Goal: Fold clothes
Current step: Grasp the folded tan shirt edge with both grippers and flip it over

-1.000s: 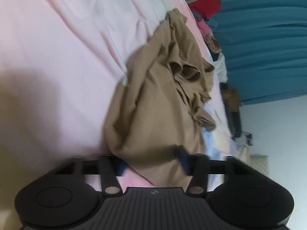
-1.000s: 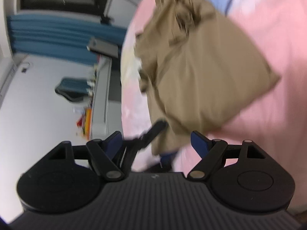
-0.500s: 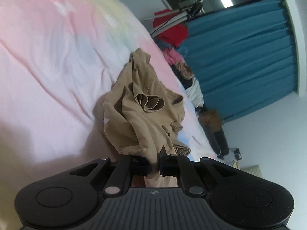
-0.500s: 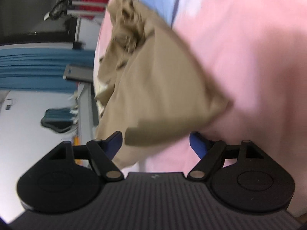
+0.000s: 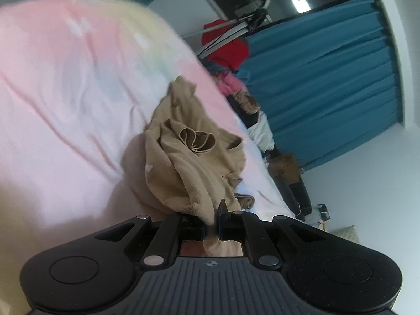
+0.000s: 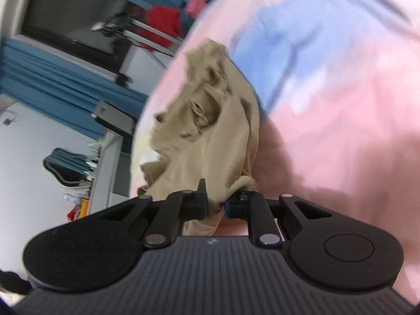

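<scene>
A crumpled tan garment (image 5: 194, 162) lies bunched on a pink pastel bedsheet (image 5: 65, 99). My left gripper (image 5: 211, 227) is shut on a near fold of the tan garment, with cloth pinched between the jaws. In the right wrist view the same tan garment (image 6: 210, 141) stretches away over the bedsheet (image 6: 341, 131), and my right gripper (image 6: 216, 206) is shut on another near edge of it. The cloth rises from the bed toward both grippers. The far end stays heaped on the bed.
Blue curtains (image 5: 328, 86) hang beyond the bed's far side. A clothes rack with a red garment (image 5: 228, 50) and a pile of other clothes (image 5: 244, 102) stand by it. A desk and chair (image 6: 68, 168) show off the bed in the right wrist view.
Both grippers went from open to shut on edges of the tan garment, the left first and then the right. Both have lifted and tilted, drawing the cloth up.
</scene>
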`<move>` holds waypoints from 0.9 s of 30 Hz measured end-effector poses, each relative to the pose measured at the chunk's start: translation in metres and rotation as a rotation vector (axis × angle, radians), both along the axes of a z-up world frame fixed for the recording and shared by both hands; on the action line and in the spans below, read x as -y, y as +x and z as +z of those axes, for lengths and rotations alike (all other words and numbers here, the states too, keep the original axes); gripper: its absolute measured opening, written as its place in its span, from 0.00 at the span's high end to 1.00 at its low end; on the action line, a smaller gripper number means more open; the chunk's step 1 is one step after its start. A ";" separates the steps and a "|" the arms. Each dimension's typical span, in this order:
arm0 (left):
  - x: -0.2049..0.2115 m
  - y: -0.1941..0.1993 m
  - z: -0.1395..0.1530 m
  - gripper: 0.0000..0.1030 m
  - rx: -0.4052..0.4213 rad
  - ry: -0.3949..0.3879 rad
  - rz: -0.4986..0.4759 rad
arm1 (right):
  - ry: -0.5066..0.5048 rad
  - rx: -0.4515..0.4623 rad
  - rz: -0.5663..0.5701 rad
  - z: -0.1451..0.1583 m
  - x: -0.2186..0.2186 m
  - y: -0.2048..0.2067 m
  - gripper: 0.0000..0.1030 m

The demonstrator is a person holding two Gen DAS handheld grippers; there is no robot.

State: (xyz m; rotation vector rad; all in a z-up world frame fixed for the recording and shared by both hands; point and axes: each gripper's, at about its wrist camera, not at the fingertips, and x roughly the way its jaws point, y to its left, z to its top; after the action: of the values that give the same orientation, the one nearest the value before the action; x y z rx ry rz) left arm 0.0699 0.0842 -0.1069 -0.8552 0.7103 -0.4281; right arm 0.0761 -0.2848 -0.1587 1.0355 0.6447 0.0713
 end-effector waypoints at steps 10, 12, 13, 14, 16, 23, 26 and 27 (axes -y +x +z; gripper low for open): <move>-0.017 -0.083 0.063 0.93 0.051 -0.030 0.000 | 0.011 0.132 0.018 0.059 0.001 -0.071 0.87; -0.024 -0.104 0.066 0.93 0.020 -0.043 0.009 | 0.039 0.126 0.035 0.063 0.001 -0.099 0.87; -0.028 -0.115 0.067 0.93 0.002 -0.050 0.016 | 0.044 0.126 0.042 0.065 0.000 -0.112 0.87; -0.031 -0.125 0.068 0.93 -0.015 -0.058 0.023 | 0.042 0.126 0.049 0.067 -0.002 -0.121 0.87; -0.039 -0.145 0.069 0.92 -0.050 -0.072 0.036 | 0.038 0.121 0.062 0.071 -0.006 -0.136 0.86; -0.036 -0.092 0.082 0.91 -0.078 -0.080 0.087 | 0.052 0.065 0.040 0.091 -0.009 -0.085 0.86; -0.028 -0.045 0.083 0.90 -0.085 -0.051 0.090 | 0.067 0.028 0.000 0.090 -0.006 -0.047 0.85; -0.025 -0.030 0.083 0.90 -0.087 -0.042 0.091 | 0.076 0.010 -0.012 0.087 -0.004 -0.033 0.85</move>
State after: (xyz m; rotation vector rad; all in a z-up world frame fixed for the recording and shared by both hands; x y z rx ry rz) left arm 0.0400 0.1089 -0.0238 -0.9463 0.7419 -0.3268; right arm 0.0426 -0.2805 -0.0720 1.1115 0.6305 0.0908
